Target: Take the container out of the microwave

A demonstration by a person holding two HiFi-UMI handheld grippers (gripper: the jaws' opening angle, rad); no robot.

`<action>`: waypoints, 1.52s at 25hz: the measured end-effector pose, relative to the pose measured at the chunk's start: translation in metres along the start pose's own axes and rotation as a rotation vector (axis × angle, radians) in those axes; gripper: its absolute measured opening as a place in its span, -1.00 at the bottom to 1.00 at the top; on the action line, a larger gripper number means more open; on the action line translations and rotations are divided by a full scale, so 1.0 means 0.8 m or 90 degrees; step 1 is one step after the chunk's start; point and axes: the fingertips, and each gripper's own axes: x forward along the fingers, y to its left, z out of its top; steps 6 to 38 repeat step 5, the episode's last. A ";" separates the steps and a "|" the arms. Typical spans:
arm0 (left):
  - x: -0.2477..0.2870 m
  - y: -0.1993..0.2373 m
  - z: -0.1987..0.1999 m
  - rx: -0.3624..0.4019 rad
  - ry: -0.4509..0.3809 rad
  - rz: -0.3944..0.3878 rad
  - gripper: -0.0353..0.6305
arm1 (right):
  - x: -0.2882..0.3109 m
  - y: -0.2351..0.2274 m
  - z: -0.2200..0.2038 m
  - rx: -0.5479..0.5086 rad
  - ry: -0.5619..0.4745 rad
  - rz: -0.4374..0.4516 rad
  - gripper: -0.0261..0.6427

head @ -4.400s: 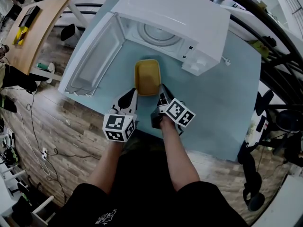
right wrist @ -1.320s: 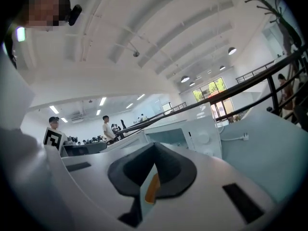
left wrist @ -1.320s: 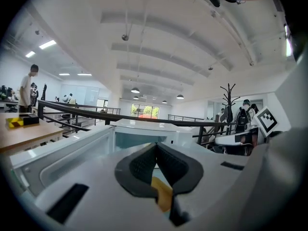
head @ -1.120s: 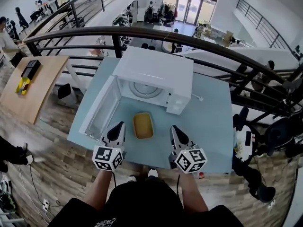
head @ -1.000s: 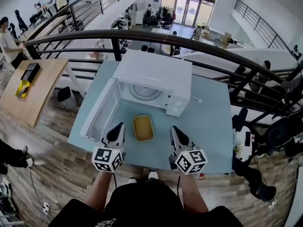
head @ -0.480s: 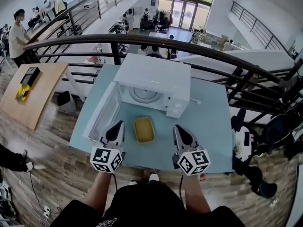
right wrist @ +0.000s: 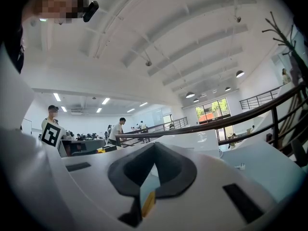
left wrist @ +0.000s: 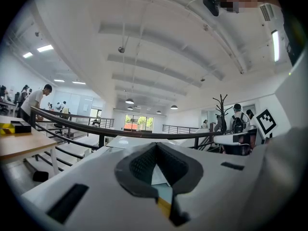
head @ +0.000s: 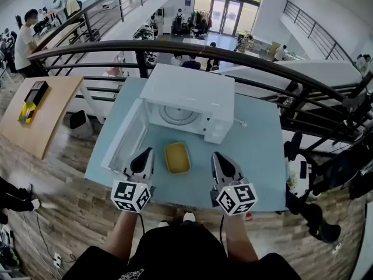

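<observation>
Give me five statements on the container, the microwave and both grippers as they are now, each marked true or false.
1. The yellow container sits on the table, outside the microwave. True.
2. The microwave is shut. False: its door stands open, swung out to the left.
3. The left gripper grips the container. False: its jaws are together on nothing, and it is beside the container, apart from it.
4. The right gripper is shut and empty. True.
5. The container lies to the right of both grippers. False: it lies between them.
</observation>
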 end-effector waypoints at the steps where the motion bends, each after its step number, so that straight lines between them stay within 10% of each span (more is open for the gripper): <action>1: 0.000 -0.001 0.001 0.001 0.000 -0.001 -0.87 | 0.000 0.000 0.001 -0.002 -0.002 0.000 -0.90; 38: 0.001 -0.004 0.005 0.010 -0.007 -0.007 -0.87 | 0.001 0.004 0.009 -0.011 -0.016 0.006 -0.90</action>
